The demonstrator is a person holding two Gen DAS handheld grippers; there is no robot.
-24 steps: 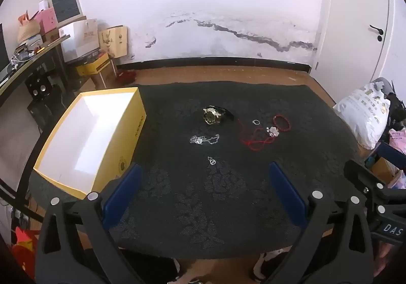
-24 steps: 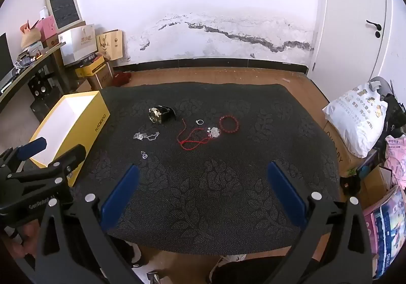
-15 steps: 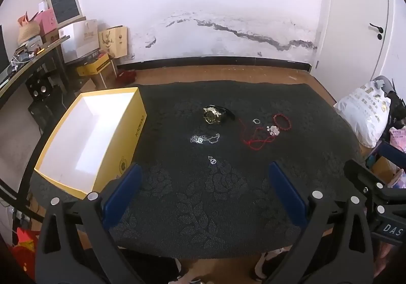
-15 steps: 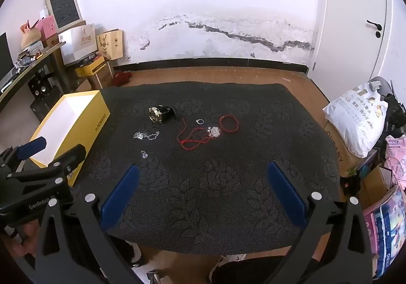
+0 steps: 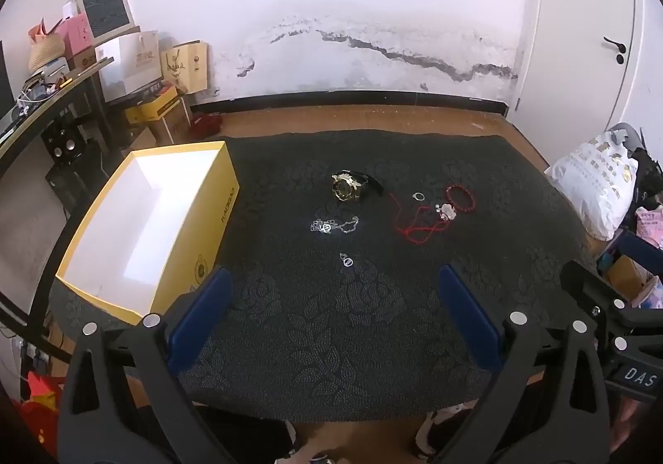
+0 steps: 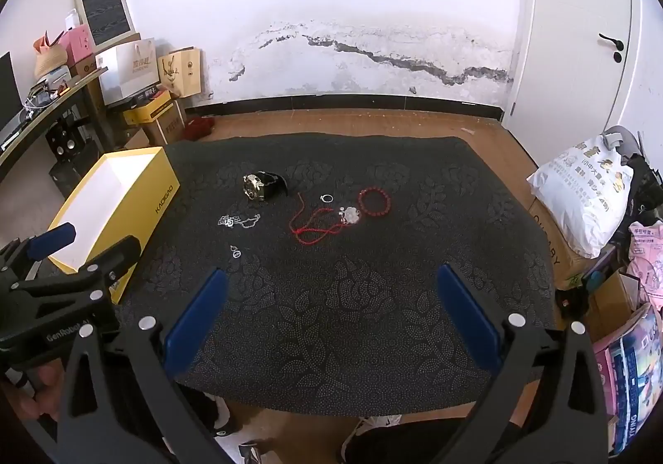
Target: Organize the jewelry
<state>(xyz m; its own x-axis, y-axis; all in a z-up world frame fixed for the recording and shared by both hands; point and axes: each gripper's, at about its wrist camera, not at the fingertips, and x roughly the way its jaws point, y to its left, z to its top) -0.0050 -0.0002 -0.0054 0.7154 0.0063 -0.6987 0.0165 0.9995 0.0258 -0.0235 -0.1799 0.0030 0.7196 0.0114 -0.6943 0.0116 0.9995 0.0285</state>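
Jewelry is seen scattered near the middle of a surface [image 5: 373, 339] covered in dark, leaf-patterned cloth. A gold-faced watch [image 5: 347, 187] with a black strap lies farthest back among the pieces. Nearer the camera and slightly left, a silver chain necklace [image 5: 335, 225] is noted, and nearer still a small silver pendant [image 5: 346, 260], apart from the rest. To the right of the watch a small silver ring [image 5: 419, 196] is recorded, then a red bead bracelet [image 5: 460, 198]. A red cord necklace [image 5: 414, 224] is looped below the ring, its pale charm [image 5: 446, 211] lying just beside the bracelet.

An open yellow box [image 5: 215, 215] with a white interior stands at the left edge of the surface, well apart from the jewelry; nothing is seen inside it.

The left tool [image 5: 331, 321] is held above the near edge, its blue-padded fingers [image 5: 199, 315] spread wide, nothing between them. The right tool [image 6: 331, 319] is held likewise, fingers [image 6: 466, 317] wide apart and unloaded. In the right wrist view the left tool is seen at lower left, beside the box.
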